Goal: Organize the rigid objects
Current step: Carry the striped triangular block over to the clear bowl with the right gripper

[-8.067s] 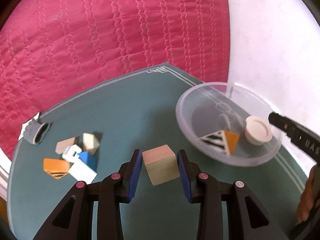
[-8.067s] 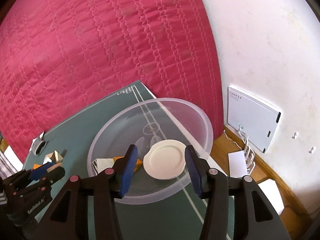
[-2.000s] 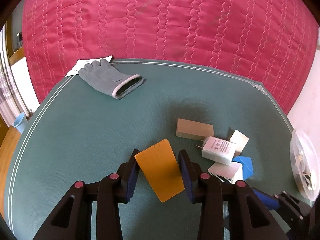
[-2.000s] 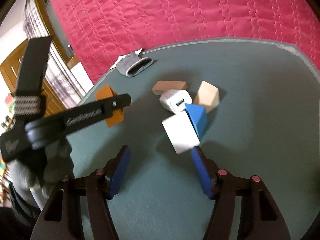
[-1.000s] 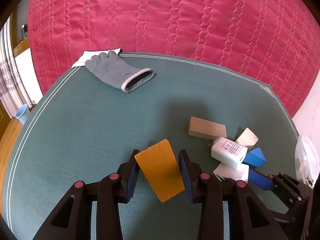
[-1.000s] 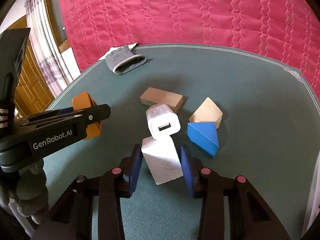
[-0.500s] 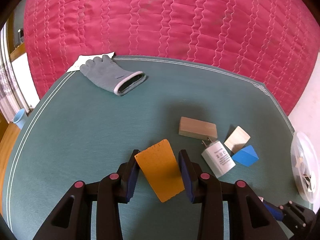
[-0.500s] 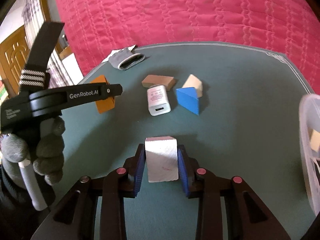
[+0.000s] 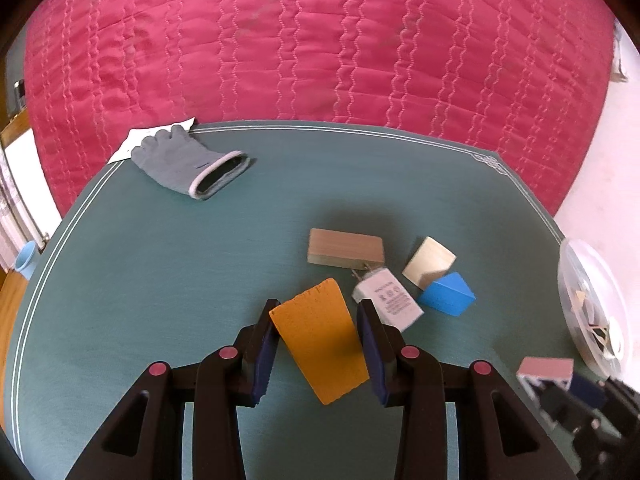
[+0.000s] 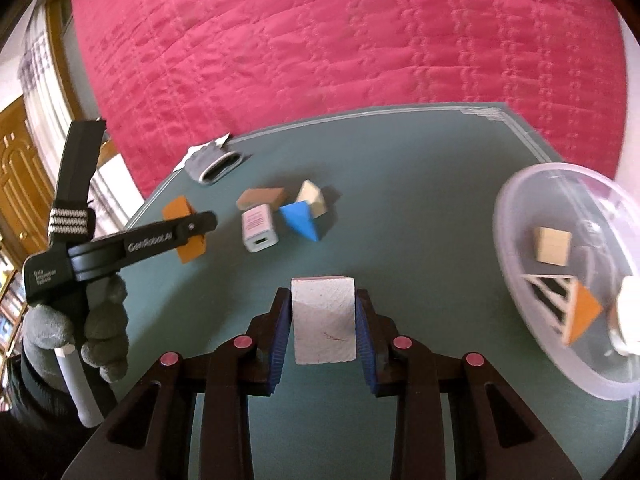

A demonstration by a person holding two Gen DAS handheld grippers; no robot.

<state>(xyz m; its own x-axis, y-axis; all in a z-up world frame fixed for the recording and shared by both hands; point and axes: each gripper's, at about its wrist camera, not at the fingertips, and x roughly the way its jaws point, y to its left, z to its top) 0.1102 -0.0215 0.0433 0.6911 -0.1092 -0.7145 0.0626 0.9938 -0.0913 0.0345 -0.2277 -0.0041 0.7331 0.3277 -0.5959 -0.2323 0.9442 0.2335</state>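
My left gripper (image 9: 318,312) is shut on an orange block (image 9: 320,344) and holds it above the green table. My right gripper (image 10: 323,300) is shut on a white block (image 10: 324,326), held above the table left of the clear plastic bowl (image 10: 508,216). The bowl holds a wooden cube (image 10: 553,246), an orange and striped triangle piece (image 10: 568,308) and a white round piece (image 10: 630,318). On the table lie a brown block (image 9: 346,248), a white charger (image 9: 388,300), a cream wedge (image 9: 428,260) and a blue wedge (image 9: 446,300).
A grey glove (image 9: 188,166) lies on a white paper at the table's far left corner. A pink quilted cover (image 9: 320,40) hangs behind the table. The bowl shows at the right edge in the left wrist view (image 9: 568,280).
My right gripper has lifted the white block and swung right toward the bowl. My left gripper keeps the orange block and has shifted slightly right.
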